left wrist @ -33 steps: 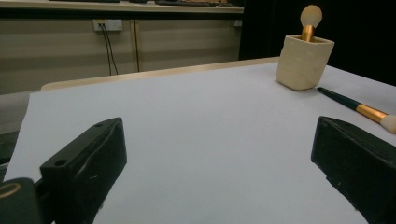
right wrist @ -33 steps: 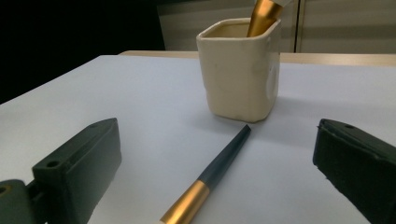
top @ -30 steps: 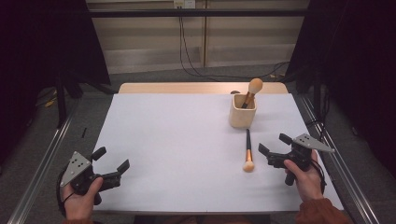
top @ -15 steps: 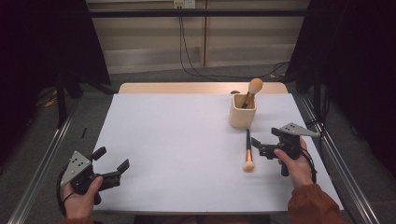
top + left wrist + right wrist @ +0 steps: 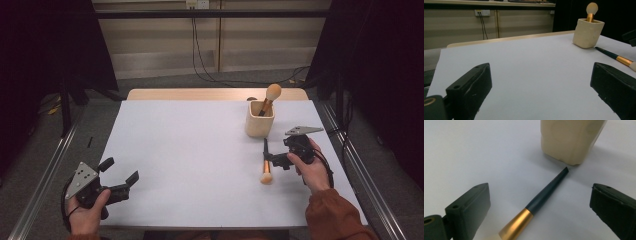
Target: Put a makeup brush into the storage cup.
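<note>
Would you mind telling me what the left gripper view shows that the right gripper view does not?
The left gripper view alone shows the round-headed brush with a gold collar standing in the cup, the wall socket with dark cables, and the wooden table edge. The right gripper view alone shows the lying brush's tapered dark handle tip close up, between its open jaws. Both share the cream square cup, the dark-handled gold-collared brush lying on the white sheet.

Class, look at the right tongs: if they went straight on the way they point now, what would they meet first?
Probably the makeup brush lying on the table: its dark handle sits between the open jaws of the right tongs. Beyond its tip stands the beige brush cup, next in line.
</note>
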`<state>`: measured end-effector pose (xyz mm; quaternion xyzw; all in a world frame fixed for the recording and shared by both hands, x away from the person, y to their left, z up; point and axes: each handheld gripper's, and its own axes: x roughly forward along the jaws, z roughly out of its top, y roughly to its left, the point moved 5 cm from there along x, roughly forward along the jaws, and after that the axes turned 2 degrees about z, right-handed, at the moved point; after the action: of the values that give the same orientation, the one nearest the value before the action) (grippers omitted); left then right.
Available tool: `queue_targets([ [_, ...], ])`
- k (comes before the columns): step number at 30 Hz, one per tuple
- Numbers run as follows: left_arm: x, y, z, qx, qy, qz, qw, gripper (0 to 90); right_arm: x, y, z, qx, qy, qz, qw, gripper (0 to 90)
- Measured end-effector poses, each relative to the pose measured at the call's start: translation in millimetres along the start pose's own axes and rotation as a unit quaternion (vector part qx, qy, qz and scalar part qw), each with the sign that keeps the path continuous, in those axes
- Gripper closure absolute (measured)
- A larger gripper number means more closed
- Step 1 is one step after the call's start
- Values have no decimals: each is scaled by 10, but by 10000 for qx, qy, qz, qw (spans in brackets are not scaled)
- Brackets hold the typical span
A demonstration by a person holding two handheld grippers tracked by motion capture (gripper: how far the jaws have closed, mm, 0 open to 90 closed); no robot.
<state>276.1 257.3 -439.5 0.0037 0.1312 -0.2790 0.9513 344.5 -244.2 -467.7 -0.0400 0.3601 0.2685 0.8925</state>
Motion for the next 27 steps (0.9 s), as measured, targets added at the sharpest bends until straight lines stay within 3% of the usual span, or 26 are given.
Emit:
queue_targets([
  [4,14,-2,-4,36,54,-26,10000,37,24,-29,-9,247,344,49,9991,45],
  [11,32,-14,0,57,54,-52,10000,37,62,-11,23,163,894,46,9958,59],
  [16,34,-17,1,78,57,-54,9999,39,130,24,21,-9,1371,188,9904,43],
  [21,41,-24,0,81,58,-57,9999,41,184,47,37,65,1758,246,9841,45],
  [27,37,-26,-2,112,76,-55,9999,43,225,37,45,160,2078,219,9778,125],
])
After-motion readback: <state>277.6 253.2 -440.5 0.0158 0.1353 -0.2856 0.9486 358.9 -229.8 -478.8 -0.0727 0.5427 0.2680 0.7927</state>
